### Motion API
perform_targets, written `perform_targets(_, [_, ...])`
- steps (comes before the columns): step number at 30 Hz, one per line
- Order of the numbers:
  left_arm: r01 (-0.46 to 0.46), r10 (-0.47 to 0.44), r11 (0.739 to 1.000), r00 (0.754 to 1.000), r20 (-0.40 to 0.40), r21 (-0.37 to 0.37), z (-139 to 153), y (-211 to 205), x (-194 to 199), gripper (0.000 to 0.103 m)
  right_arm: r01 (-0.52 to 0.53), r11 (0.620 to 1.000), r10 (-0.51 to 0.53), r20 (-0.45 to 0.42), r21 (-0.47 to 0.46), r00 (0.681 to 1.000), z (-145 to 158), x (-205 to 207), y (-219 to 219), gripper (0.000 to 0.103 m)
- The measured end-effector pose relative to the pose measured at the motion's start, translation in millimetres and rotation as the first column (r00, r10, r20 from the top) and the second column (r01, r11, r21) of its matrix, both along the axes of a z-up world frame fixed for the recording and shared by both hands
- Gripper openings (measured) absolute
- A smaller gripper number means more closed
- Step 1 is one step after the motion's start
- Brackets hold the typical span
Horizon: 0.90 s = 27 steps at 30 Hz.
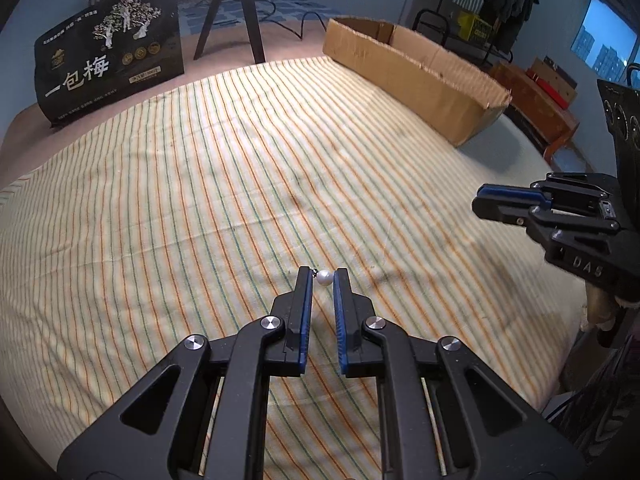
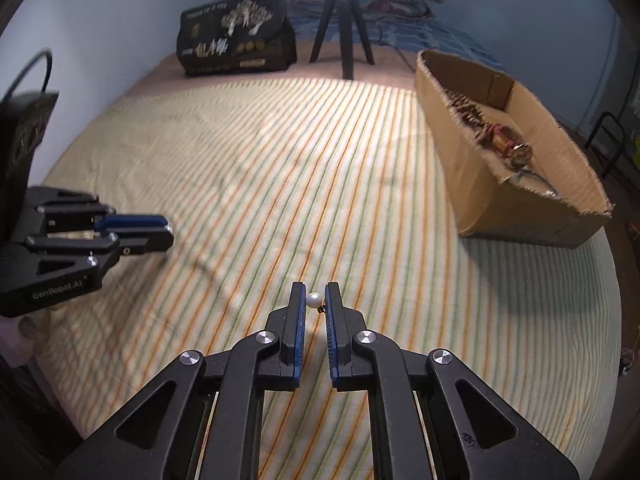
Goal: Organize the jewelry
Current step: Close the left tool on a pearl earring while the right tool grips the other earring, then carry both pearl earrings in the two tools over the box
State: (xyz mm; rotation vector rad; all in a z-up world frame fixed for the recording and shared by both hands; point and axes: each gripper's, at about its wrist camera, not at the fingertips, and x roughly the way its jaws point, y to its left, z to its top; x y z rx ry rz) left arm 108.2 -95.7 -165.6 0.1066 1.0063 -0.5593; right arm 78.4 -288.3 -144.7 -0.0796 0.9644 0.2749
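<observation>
Each gripper pinches a pearl earring at its fingertips: left gripper [image 1: 323,278] on one pearl earring [image 1: 324,278], right gripper [image 2: 315,300] on another [image 2: 313,300], held above the striped sheet [image 1: 200,200] (apparently bound for the cardboard box [image 2: 560,200], which already holds jewelry).

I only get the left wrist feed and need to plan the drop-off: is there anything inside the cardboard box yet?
Observer: Yes. The right wrist view looks into the cardboard box, and reddish-brown beaded jewelry lies along its near wall.
Operator: Is the right gripper carrying anything? I only see it side-on.
Observer: The right gripper has a white pearl earring pinched between its fingertips.
</observation>
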Motion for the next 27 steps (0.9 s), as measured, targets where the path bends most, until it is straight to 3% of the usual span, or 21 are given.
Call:
perform_targets(12, [0.005,-0.001,0.996,0.999,0.047,-0.086,39.2,-10.8,0.8,0.009,0.091,0.993,-0.098,0.099,0.077,0.99,49.4,7.3,-36.9,0.008])
perform_targets(27, [0.06,-0.037,0.985,0.99,0.137,-0.163,82.8,-84.1,35.7,0.009,0.203,0.976,-0.213,0.174,0.077,0.961,84.3,59.9,-102.1,0.008])
